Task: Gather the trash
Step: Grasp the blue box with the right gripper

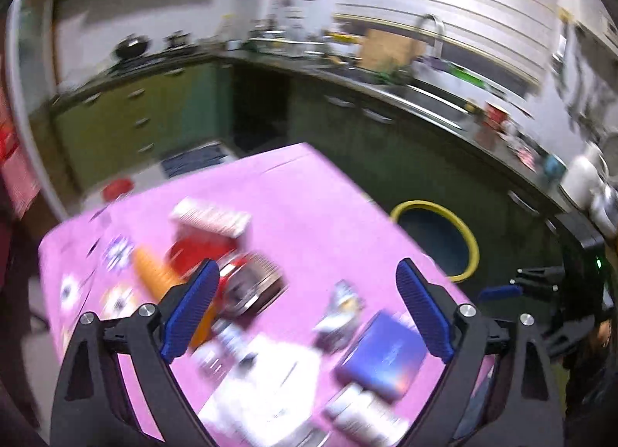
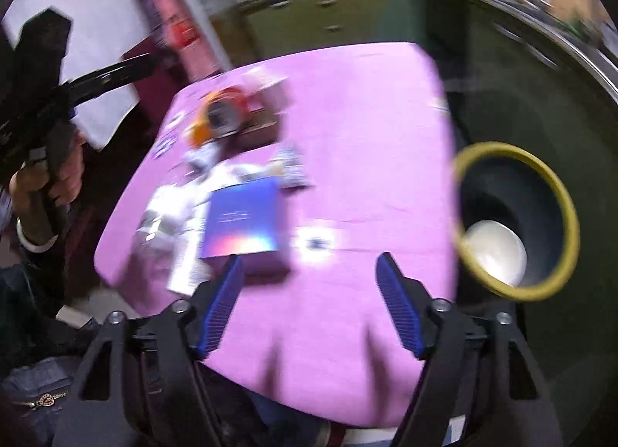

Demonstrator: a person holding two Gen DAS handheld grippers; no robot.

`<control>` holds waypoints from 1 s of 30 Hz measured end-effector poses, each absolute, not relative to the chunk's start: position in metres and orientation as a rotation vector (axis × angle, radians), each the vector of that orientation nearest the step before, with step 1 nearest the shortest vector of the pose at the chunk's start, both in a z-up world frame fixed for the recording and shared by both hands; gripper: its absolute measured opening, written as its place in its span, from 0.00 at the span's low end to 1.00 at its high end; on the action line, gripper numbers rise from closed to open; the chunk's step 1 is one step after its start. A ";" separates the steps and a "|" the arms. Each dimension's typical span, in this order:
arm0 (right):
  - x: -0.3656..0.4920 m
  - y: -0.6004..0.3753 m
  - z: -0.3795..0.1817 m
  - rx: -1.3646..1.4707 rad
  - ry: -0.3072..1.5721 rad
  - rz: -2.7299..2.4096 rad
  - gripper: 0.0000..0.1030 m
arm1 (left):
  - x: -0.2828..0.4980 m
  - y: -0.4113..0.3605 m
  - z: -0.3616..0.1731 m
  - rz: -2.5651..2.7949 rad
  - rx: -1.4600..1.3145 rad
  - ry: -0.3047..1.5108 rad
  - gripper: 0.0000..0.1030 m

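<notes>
Blurred blue box lies flat among wrappers; pink table.

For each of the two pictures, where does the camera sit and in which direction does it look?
Left wrist view: it sits on the left gripper, above the table's left part, looking across the pink table toward the kitchen counter; its open jaws show, and the right gripper at the right edge.
Right wrist view: it sits on the right gripper at the near edge, looking over the table; its open jaws show, and the left hand holding its handle.
Shared: blue box, yellow-rimmed bin.
</notes>
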State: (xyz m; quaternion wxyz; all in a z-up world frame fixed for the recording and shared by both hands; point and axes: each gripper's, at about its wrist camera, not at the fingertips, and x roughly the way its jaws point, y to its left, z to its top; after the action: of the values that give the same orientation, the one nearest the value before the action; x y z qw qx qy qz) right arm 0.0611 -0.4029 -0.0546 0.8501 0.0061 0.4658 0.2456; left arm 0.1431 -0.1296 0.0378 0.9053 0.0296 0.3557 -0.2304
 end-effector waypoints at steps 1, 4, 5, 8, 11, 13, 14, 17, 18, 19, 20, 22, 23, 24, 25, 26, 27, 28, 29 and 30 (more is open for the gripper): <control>0.063 -0.388 -0.058 -0.012 0.980 0.536 0.78 | 0.140 -0.116 0.035 -0.455 0.039 0.738 0.88; 0.067 -0.358 -0.068 -0.065 0.988 0.551 0.80 | 0.130 -0.082 0.029 -0.386 -0.037 0.732 0.90; 0.069 -0.349 -0.073 -0.078 0.993 0.550 0.81 | 0.126 -0.074 0.027 -0.368 -0.050 0.728 0.90; 0.076 -0.337 -0.083 -0.121 1.012 0.536 0.85 | 0.117 -0.057 0.019 -0.318 -0.083 0.722 0.92; 0.084 -0.333 -0.093 -0.124 1.035 0.533 0.85 | 0.111 -0.039 0.009 -0.277 -0.125 0.736 0.92; 0.088 -0.330 -0.100 -0.136 1.044 0.515 0.85 | 0.109 -0.030 0.000 -0.266 -0.153 0.752 0.92; 0.090 -0.328 -0.103 -0.137 1.049 0.509 0.85 | 0.110 -0.027 -0.004 -0.265 -0.171 0.765 0.92; 0.094 -0.325 -0.109 -0.143 1.054 0.500 0.85 | 0.109 -0.020 -0.014 -0.249 -0.189 0.784 0.92; 0.095 -0.323 -0.110 -0.149 1.055 0.493 0.85 | 0.108 -0.020 -0.016 -0.244 -0.187 0.787 0.92; 0.095 -0.322 -0.111 -0.157 1.055 0.488 0.85 | 0.108 -0.020 -0.018 -0.244 -0.185 0.788 0.92; 0.095 -0.321 -0.112 -0.163 1.054 0.485 0.85 | 0.108 -0.020 -0.019 -0.245 -0.184 0.789 0.92; 0.098 -0.317 -0.115 -0.170 1.053 0.482 0.85 | 0.108 -0.023 -0.021 -0.251 -0.180 0.793 0.92; 0.100 -0.315 -0.117 -0.168 1.051 0.482 0.83 | 0.108 -0.024 -0.021 -0.256 -0.177 0.795 0.92; 0.101 -0.314 -0.117 -0.163 1.052 0.485 0.80 | 0.108 -0.025 -0.021 -0.260 -0.177 0.796 0.92; 0.102 -0.313 -0.118 -0.159 1.047 0.486 0.79 | 0.107 -0.026 -0.022 -0.263 -0.177 0.798 0.92; 0.102 -0.313 -0.118 -0.161 1.044 0.488 0.78 | 0.107 -0.027 -0.022 -0.266 -0.176 0.801 0.92; 0.103 -0.314 -0.118 -0.159 1.044 0.489 0.78 | 0.109 -0.027 -0.023 -0.267 -0.176 0.803 0.92; 0.104 -0.315 -0.117 -0.151 1.043 0.491 0.77 | 0.109 -0.027 -0.024 -0.268 -0.176 0.805 0.92; 0.104 -0.316 -0.117 -0.145 1.042 0.491 0.77 | 0.109 -0.026 -0.024 -0.268 -0.178 0.807 0.92; 0.104 -0.317 -0.116 -0.139 1.041 0.491 0.76 | 0.110 -0.026 -0.025 -0.267 -0.180 0.810 0.92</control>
State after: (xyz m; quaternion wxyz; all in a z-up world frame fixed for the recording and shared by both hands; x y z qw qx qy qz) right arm 0.1040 -0.3175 -0.1163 0.8366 -0.0657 0.4919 0.2321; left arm 0.1100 -0.0260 -0.0253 0.9065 -0.0873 0.3923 -0.1293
